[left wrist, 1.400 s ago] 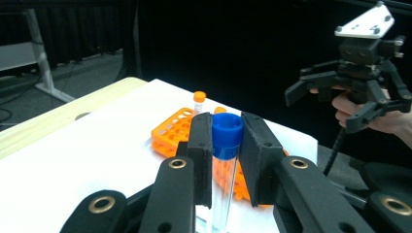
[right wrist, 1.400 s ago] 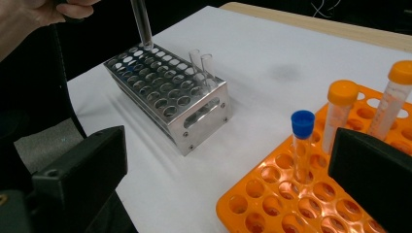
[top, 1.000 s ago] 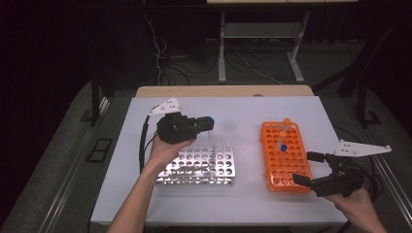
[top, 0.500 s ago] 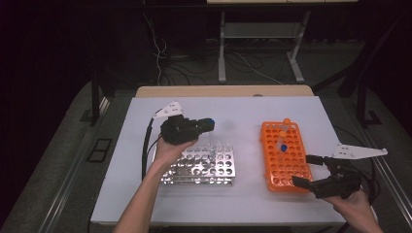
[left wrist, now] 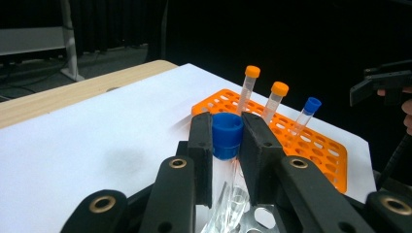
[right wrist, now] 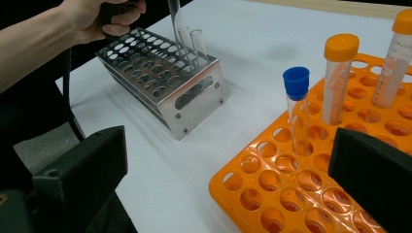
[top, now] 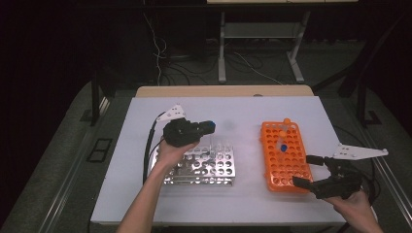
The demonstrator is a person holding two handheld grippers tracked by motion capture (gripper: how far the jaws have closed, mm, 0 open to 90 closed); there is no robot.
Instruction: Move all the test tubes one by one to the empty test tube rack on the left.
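My left gripper (top: 209,127) is shut on a clear tube with a blue cap (left wrist: 227,136), held upright by the cap over the far side of the metal rack (top: 204,167). The tube's lower end (right wrist: 175,14) reaches down among the rack's back holes. Two uncapped clear tubes (right wrist: 194,46) stand there. The orange rack (top: 284,155) holds two orange-capped tubes (right wrist: 337,73) and one blue-capped tube (right wrist: 296,107). My right gripper (top: 305,171) stands open and empty at the orange rack's near right corner.
The white tabletop (top: 243,116) has bare room between the two racks and behind them. A wooden edge (top: 223,91) runs along the far side. Cables trail from the left gripper (top: 148,150) down past the metal rack's left end.
The left gripper has sunk a little toward the metal rack with the blue-capped tube still in it. The right gripper has stayed in place.
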